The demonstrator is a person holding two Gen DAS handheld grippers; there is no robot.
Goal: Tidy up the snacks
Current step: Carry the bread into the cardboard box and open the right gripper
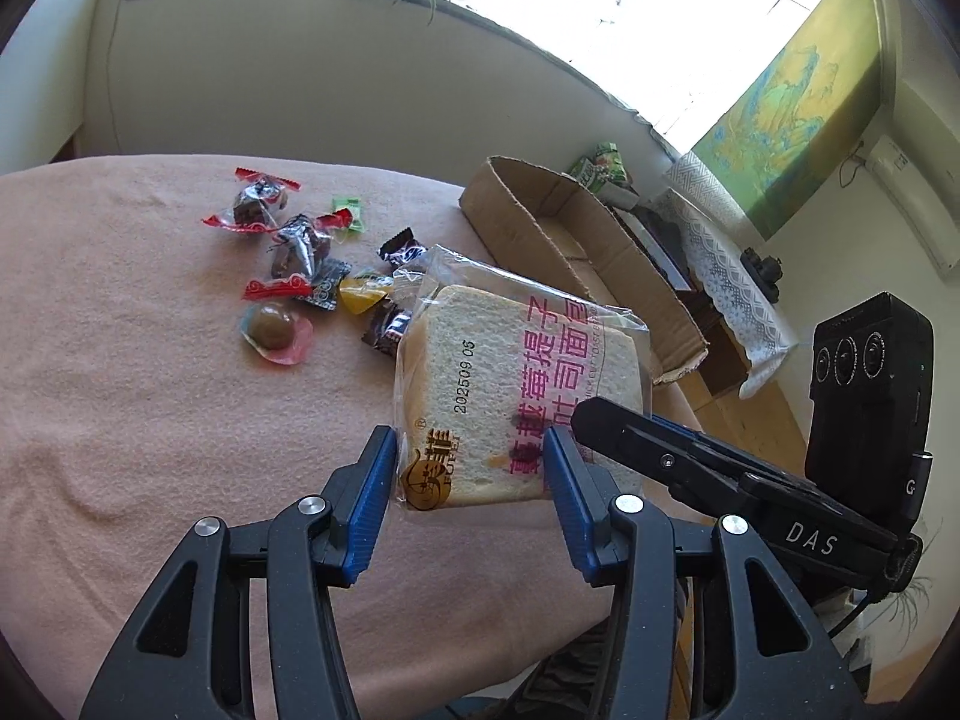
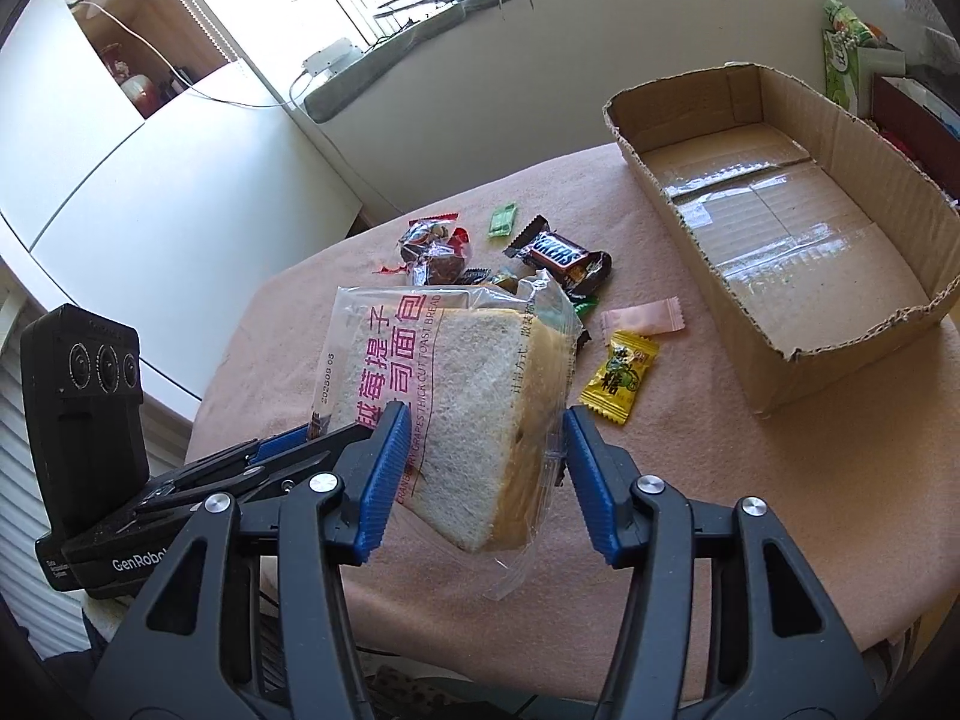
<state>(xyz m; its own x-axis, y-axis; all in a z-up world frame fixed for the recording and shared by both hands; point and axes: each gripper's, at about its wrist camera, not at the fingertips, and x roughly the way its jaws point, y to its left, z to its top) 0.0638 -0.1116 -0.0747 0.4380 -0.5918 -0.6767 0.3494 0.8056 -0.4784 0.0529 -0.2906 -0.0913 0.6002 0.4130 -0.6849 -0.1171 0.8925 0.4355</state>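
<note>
Both the right gripper [image 2: 483, 468] and left gripper [image 2: 288, 444] clamp the bagged toast [image 2: 474, 396] above the pink table [image 2: 720, 480].

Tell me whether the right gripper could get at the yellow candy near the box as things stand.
Probably not yet. The right gripper is closed on the bagged bread slice, shared with the left gripper. The yellow candy itself lies uncovered on the pink cloth, beside the cardboard box, so the path looks free once the bread is released.

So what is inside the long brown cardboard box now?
The long brown cardboard box looks empty: only its taped cardboard floor shows in the right wrist view. The strip of floor directly behind the near wall is hidden, so a small item there cannot be excluded.
</note>
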